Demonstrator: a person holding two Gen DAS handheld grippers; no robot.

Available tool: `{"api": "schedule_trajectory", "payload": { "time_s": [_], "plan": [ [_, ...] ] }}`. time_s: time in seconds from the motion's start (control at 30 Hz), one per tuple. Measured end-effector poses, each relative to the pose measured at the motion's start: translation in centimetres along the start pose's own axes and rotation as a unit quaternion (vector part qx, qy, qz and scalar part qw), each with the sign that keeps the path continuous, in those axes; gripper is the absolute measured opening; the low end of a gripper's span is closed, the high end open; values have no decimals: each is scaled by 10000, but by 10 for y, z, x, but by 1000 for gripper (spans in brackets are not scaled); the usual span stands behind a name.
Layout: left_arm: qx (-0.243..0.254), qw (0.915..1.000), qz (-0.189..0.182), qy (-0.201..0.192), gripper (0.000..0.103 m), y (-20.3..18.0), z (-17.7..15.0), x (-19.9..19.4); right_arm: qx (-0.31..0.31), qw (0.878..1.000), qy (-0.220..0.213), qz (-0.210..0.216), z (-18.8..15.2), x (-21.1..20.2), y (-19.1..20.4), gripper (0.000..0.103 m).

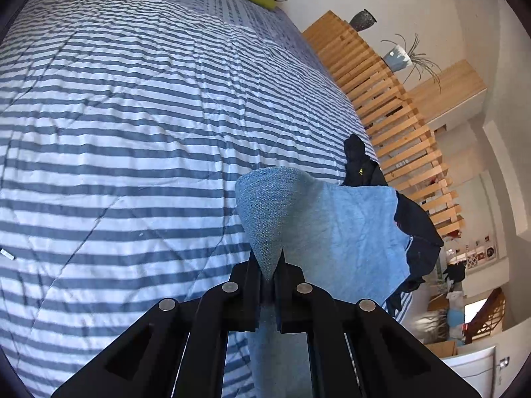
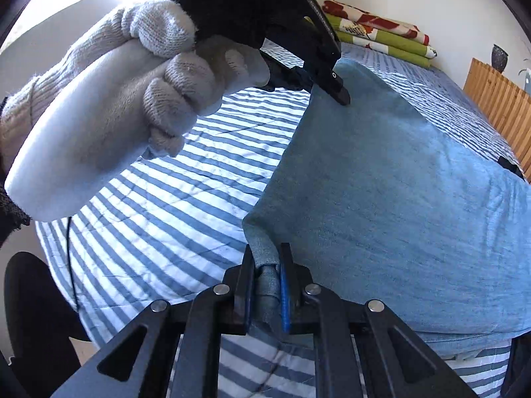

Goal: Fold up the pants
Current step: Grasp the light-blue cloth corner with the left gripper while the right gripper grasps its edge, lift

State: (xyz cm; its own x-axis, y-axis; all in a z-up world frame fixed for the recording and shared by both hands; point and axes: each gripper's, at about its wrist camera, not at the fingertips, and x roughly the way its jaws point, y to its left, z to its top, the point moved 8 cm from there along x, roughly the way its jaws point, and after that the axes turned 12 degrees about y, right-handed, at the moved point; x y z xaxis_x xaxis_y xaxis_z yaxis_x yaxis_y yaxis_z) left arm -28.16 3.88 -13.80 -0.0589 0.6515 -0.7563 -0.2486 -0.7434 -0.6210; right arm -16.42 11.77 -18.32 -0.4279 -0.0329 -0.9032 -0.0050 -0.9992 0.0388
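- Pants (image 2: pixel 391 205): light blue, spread over the striped bedspread (image 1: pixel 116 132), two edges lifted.
- Left gripper (image 1: pixel 271 267): jaws clamped on a pants corner.
- Right gripper (image 2: pixel 267 258): jaws pinching a rolled pants edge.
- Dark garment (image 1: pixel 418 232): beyond the pants, possibly clothing.
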Motion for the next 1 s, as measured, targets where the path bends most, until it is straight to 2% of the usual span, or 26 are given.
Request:
{"api": "schedule_trajectory", "payload": {
  "time_s": [0.2, 0.37, 0.47, 0.57, 0.63, 0.7, 0.77, 0.8, 0.9, 1.0],
  "plan": [
    [-435, 9979, 278, -395, 4, 57, -64, -85, -396, 9943, -4, 989, -6, -31, 90, 11],
    [-819, 9932, 576, -593, 4, 102, -115, -141, -780, 9850, 74, 1535, -10, -34, 158, 11],
    [-986, 9905, 717, -639, 4, 115, -131, -160, -900, 9804, 77, 1752, -10, -38, 179, 11],
    [-910, 9906, 733, -708, 4, 103, -132, -167, -919, 9754, 49, 2003, -9, -48, 179, 11],
    [-813, 9916, 654, -765, 4, 87, -128, -169, -898, 9713, -35, 2202, -9, -56, 168, 14],
    [-730, 9917, 692, -799, 4, 67, -122, -164, -867, 9614, 40, 2612, -13, -64, 156, 19],
    [-669, 9921, 696, -806, 4, 52, -116, -161, -771, 9464, 67, 3136, -16, -78, 136, 28],
    [-652, 9922, 684, -810, 4, 47, -115, -162, -610, 9420, -104, 3300, -14, -85, 116, 34],
    [-628, 9921, 693, -830, 4, 35, -113, -163, 73, 9496, -499, 3094, 4, -84, 42, 35],
    [-612, 9921, 724, -823, 4, 25, -111, -165, 862, 9657, -444, 2407, 35, -45, -27, 35]
  ]
}}
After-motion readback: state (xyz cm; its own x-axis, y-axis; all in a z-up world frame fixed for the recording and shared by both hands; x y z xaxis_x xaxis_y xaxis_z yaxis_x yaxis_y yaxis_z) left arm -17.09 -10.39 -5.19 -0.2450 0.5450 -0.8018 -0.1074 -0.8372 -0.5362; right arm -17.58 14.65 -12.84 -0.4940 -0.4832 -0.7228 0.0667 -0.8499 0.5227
